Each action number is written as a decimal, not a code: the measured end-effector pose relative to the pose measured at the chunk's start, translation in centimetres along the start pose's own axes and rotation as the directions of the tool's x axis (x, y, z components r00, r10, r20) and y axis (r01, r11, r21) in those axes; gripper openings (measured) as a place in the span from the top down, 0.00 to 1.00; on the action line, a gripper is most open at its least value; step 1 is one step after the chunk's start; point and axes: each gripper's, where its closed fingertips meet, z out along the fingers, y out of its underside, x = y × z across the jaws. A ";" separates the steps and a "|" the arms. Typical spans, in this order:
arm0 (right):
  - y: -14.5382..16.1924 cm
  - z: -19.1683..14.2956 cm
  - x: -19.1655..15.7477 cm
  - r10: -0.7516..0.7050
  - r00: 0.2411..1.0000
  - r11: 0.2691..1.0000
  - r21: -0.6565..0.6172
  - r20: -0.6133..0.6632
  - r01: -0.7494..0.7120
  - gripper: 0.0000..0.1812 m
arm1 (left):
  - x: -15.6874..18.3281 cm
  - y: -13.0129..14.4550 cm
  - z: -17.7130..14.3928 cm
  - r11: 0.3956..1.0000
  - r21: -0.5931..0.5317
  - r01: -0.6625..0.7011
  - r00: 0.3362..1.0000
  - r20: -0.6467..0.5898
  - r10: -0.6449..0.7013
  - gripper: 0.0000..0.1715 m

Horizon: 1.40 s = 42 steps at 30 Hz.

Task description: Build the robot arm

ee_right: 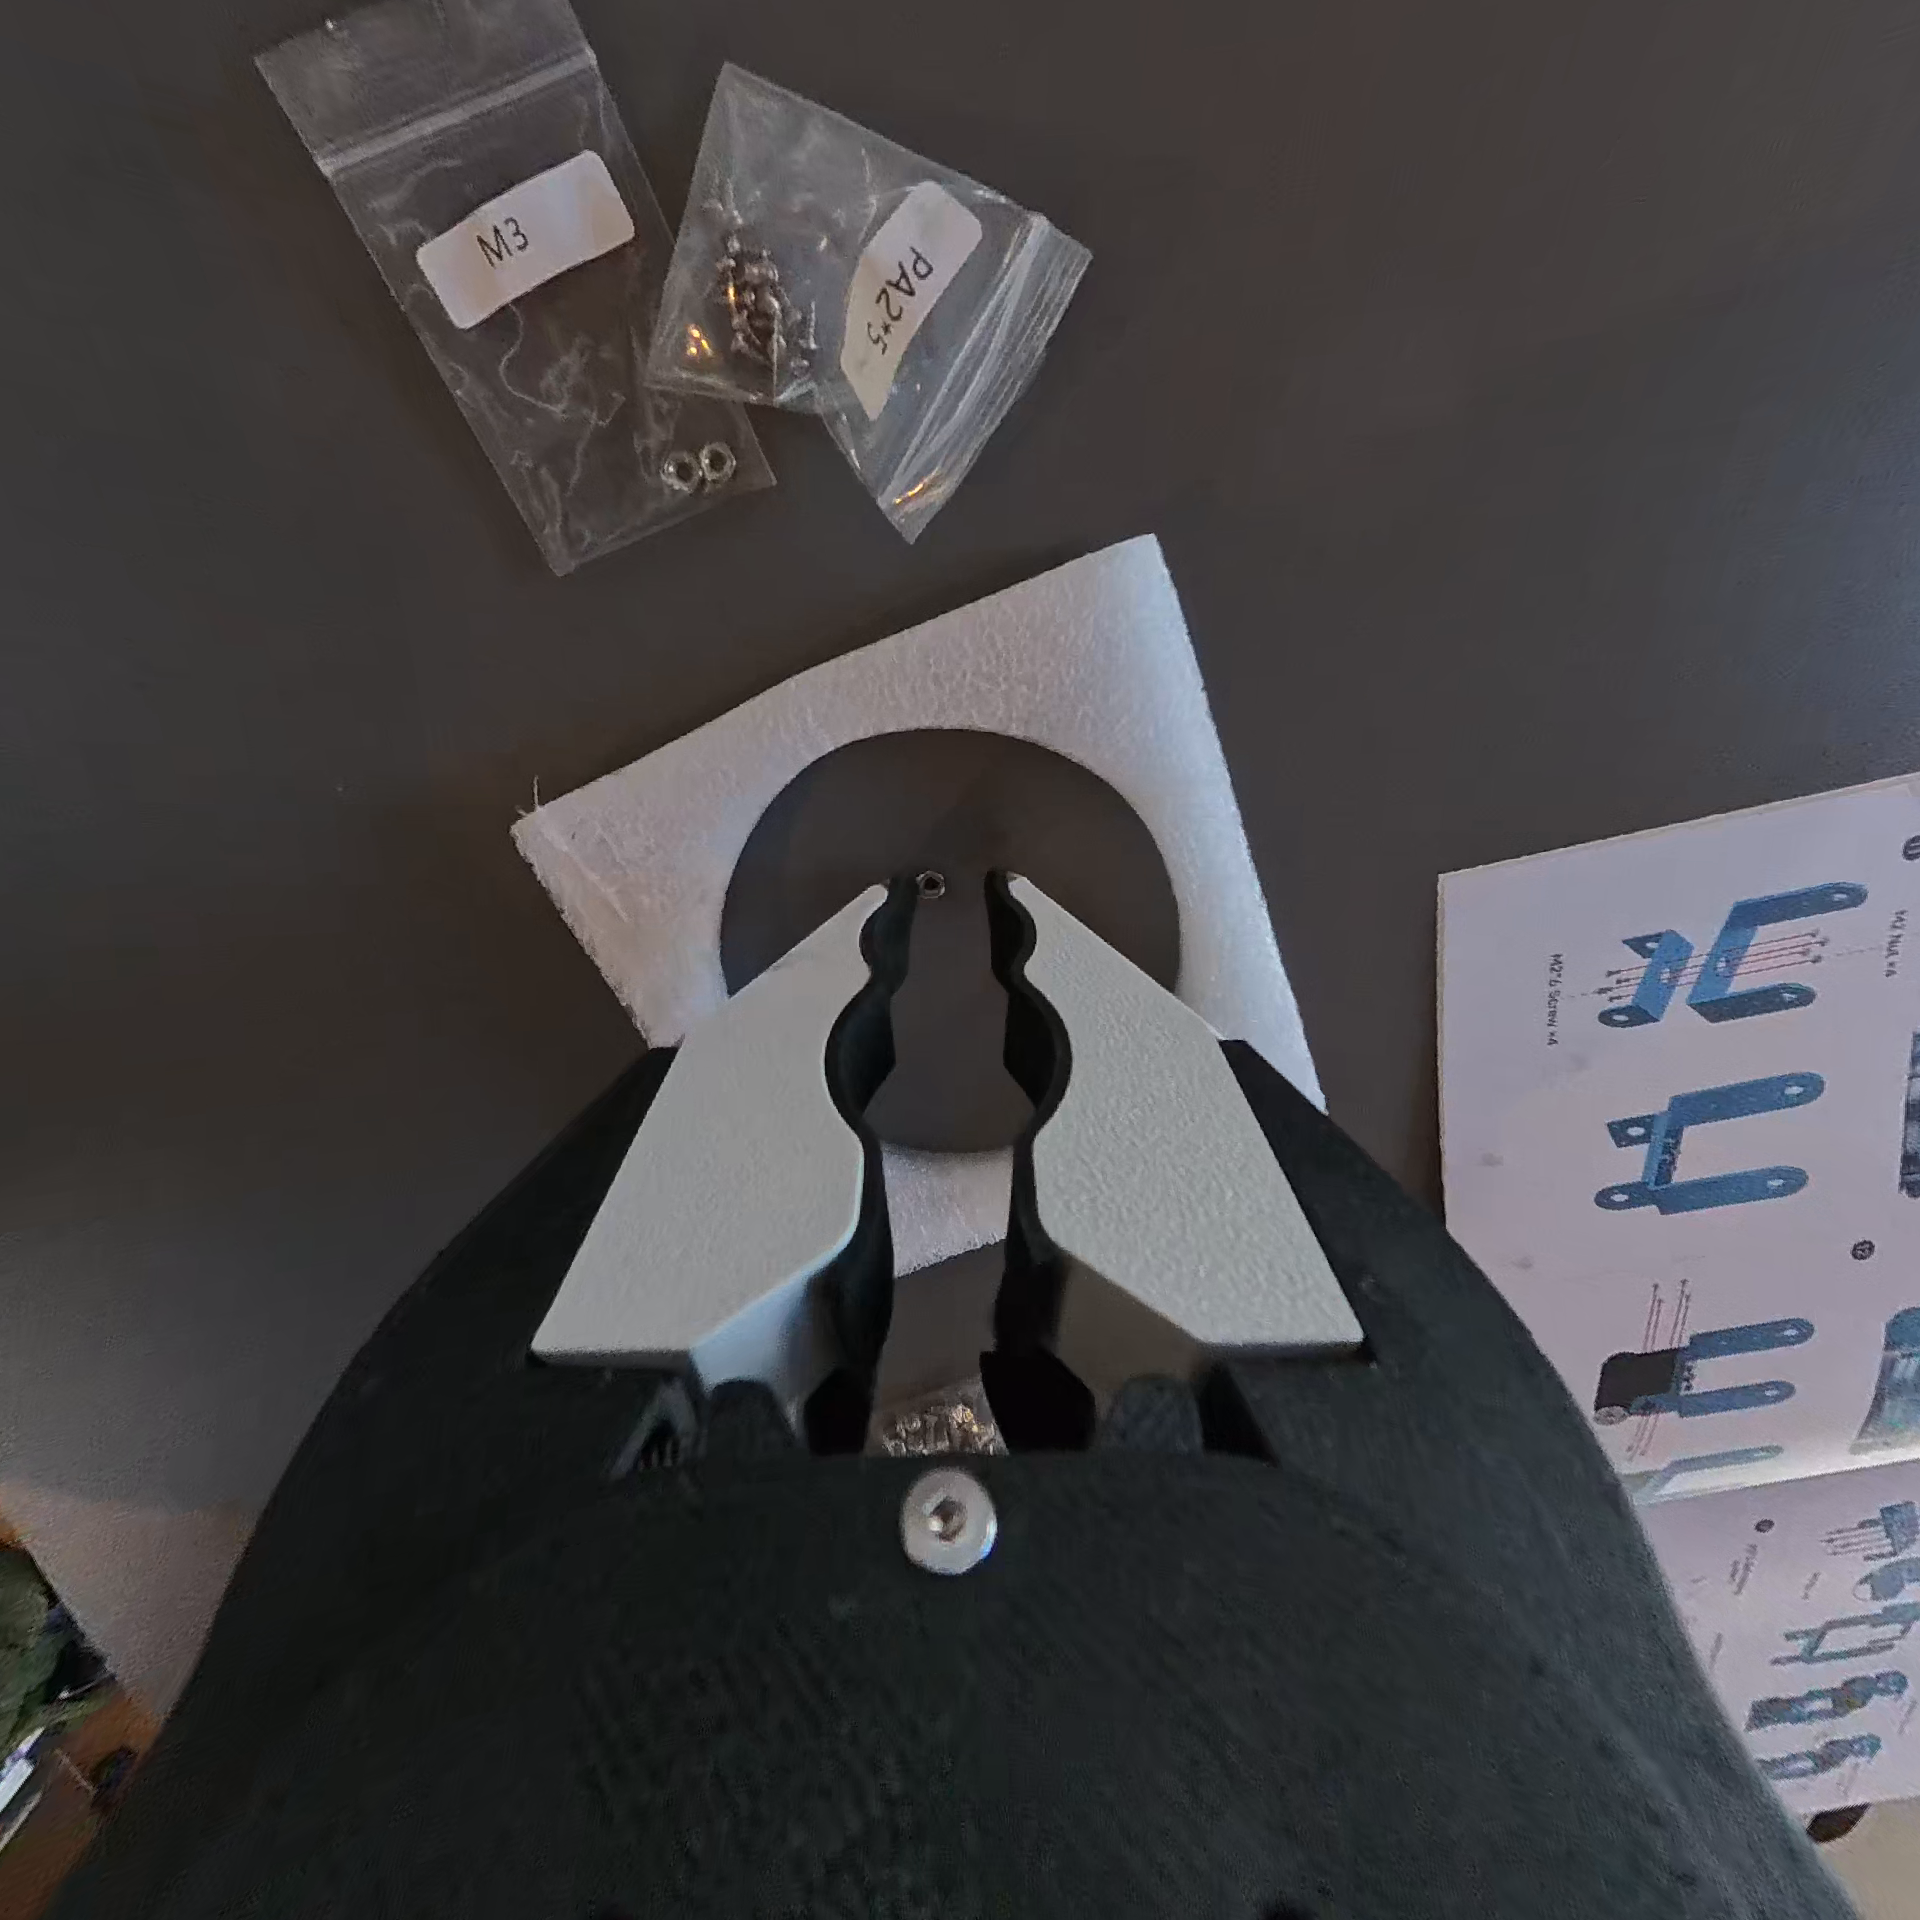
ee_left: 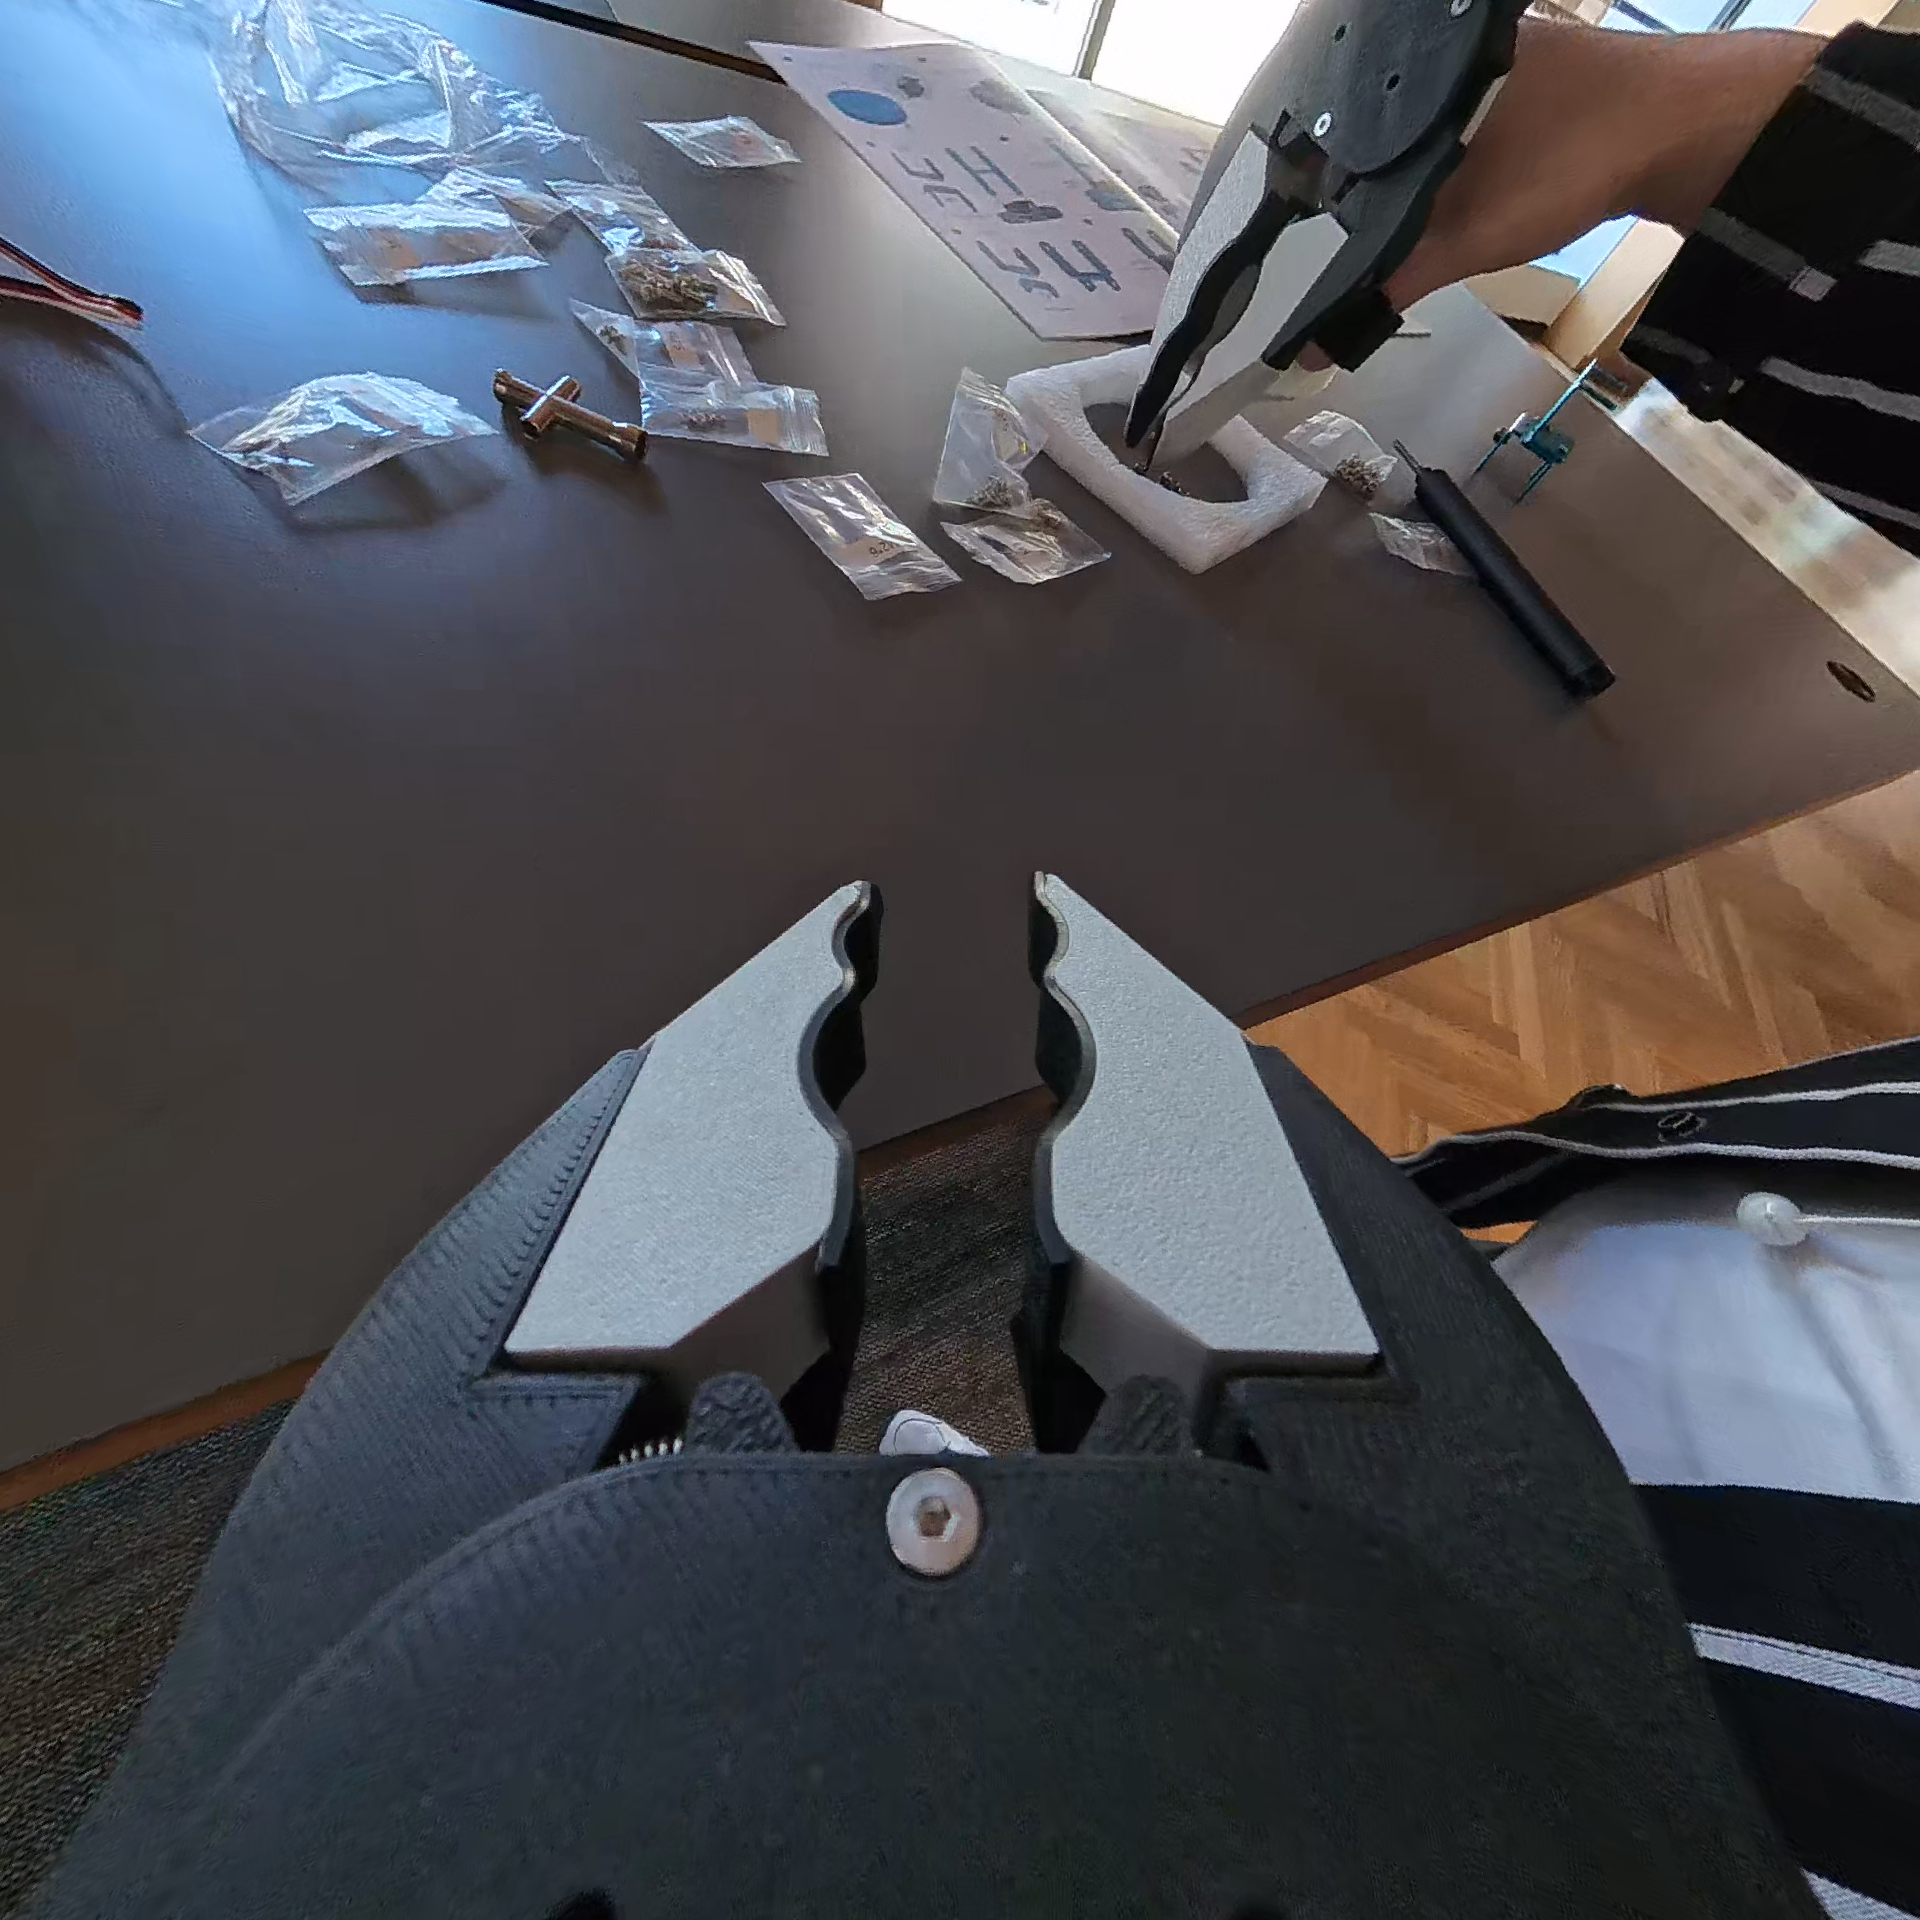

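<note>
1. Two views, left wrist first: the left gripper hangs above the near edge of the dark table, its fingers spread with nothing between them. Farther off, the right gripper dips into a white foam square with a round hole. Small clear bags, a metal cross wrench and a black screwdriver lie around.
2. Right wrist view: the right gripper's tips stand slightly apart inside the foam square's hole, with a tiny nut just beside the left tip. Two labelled bags lie beyond the foam; a printed instruction sheet lies to the right.
</note>
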 end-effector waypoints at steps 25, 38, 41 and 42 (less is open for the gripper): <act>19.1 -22.8 -16.2 0.500 0.792 0.757 0.622 -0.351 -0.202 0.92 | 8.3 -7.1 25.7 0.166 -0.198 -0.966 0.258 -0.710 0.655 0.90; 25.9 -22.4 -20.7 0.658 0.663 0.697 0.620 -0.356 -0.359 0.93 | 8.2 -5.5 28.3 0.120 -0.207 -0.971 0.239 -0.794 0.559 0.91; 26.1 -22.3 -20.8 0.659 0.658 0.701 0.615 -0.364 -0.362 0.93 | 8.1 -5.2 28.5 0.114 -0.214 -0.970 0.241 -0.801 0.548 0.90; 26.2 -22.3 -20.8 0.660 0.656 0.701 0.614 -0.365 -0.363 0.93 | 8.1 -5.0 28.5 0.112 -0.218 -0.969 0.243 -0.804 0.543 0.90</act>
